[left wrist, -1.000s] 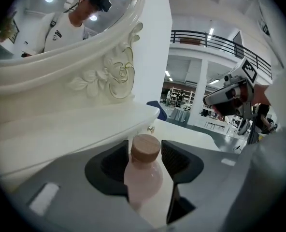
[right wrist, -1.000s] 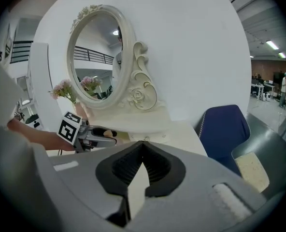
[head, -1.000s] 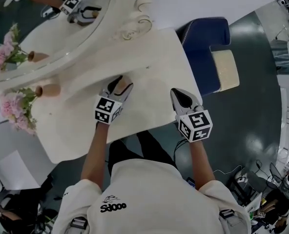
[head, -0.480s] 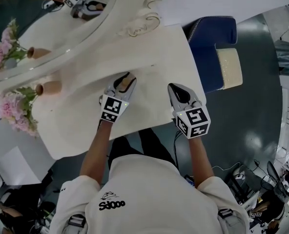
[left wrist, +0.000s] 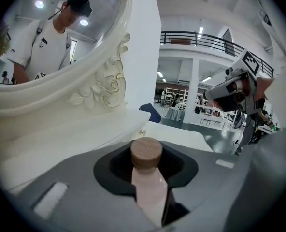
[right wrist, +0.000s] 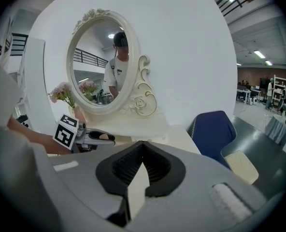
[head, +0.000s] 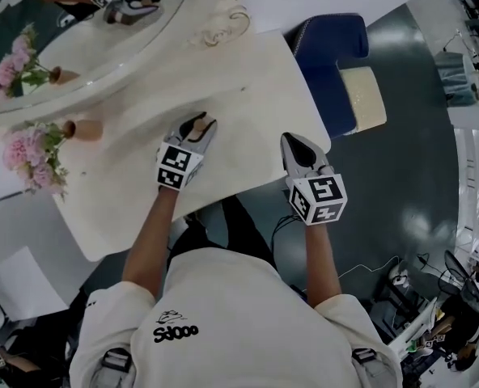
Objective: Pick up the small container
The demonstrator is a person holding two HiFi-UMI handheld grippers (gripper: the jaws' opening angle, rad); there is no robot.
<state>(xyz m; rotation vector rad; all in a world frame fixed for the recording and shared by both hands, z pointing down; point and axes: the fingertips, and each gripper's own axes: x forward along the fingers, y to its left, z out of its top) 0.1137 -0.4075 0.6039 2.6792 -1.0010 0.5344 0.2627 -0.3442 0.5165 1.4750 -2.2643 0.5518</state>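
The small container (left wrist: 148, 182) is a pale pink bottle with a round wooden cap. It stands between the jaws of my left gripper (left wrist: 148, 146), which is shut on its body. In the head view the left gripper (head: 199, 124) is over the middle of the white dressing table (head: 247, 79), and the container (head: 197, 125) shows between its fingers. My right gripper (head: 292, 141) hovers at the table's near right edge, apart from the container, its jaws shut with nothing in them. The right gripper view shows the right gripper (right wrist: 142, 146) and, to its left, the left gripper (right wrist: 87, 137).
An oval mirror (head: 78, 31) in an ornate white frame stands along the table's back. A vase of pink flowers (head: 37, 148) sits at the left end. A blue chair (head: 336, 63) with a beige cushion (head: 365, 99) is beyond the right end.
The left gripper's jaws have closed from wide apart onto the pink container. The right gripper has barely moved. The head view has shifted a little.
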